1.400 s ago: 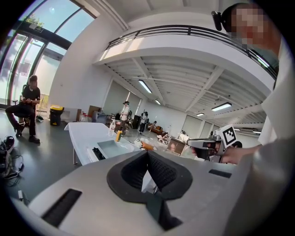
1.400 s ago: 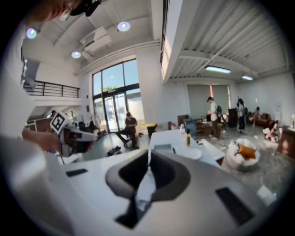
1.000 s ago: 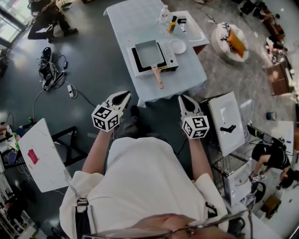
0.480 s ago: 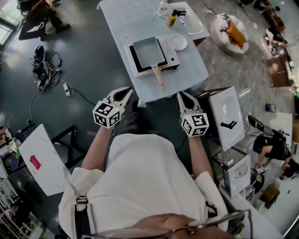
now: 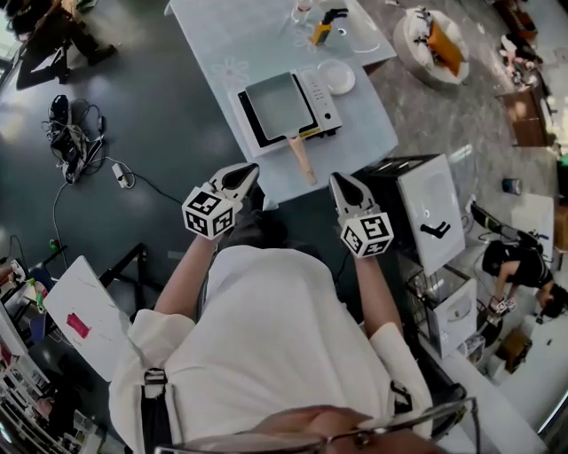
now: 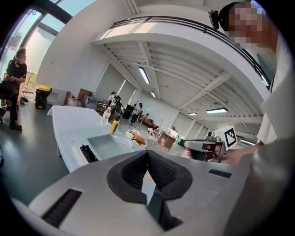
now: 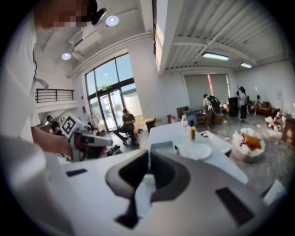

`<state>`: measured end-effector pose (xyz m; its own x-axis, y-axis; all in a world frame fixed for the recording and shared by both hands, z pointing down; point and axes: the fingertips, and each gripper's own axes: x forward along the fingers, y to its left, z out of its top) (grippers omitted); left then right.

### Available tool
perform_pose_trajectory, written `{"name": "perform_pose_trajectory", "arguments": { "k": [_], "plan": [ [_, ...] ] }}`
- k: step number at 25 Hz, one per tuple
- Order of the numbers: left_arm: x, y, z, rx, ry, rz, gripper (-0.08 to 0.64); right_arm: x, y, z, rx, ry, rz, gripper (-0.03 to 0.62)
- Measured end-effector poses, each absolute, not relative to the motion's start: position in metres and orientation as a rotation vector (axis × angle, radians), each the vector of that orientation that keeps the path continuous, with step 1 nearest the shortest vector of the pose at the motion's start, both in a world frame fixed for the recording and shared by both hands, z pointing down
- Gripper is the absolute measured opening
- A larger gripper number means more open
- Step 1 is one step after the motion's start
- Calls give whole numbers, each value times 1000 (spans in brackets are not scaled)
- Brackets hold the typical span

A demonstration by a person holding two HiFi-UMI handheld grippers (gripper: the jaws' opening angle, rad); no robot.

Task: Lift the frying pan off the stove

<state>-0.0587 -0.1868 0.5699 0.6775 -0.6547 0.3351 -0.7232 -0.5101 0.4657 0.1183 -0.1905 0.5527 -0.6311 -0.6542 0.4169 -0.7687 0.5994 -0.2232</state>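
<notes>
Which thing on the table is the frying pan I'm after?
Find the pale blue table; near its close end sits a white boxy stove. The rectangular grey metal frying pan lies on it, the only thing with a wooden handle, unlike the round white plate beside it.

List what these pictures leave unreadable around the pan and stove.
- Stove burner: head view, covered by the frying pan.
- Stove controls: head view, too small.
- Most of the pan: right gripper view, behind the right gripper.
- Clear bottle: head view, cut by the top edge.
</notes>
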Motion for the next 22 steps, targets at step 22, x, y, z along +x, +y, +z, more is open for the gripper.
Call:
{"name": "perform_pose_trajectory", "arguments": {
  "k": [22],
  "plan": [
    [-14,-219,676,2104,-711,189,31,89,-217,644,1023,-2352,809,37]
  ]
}}
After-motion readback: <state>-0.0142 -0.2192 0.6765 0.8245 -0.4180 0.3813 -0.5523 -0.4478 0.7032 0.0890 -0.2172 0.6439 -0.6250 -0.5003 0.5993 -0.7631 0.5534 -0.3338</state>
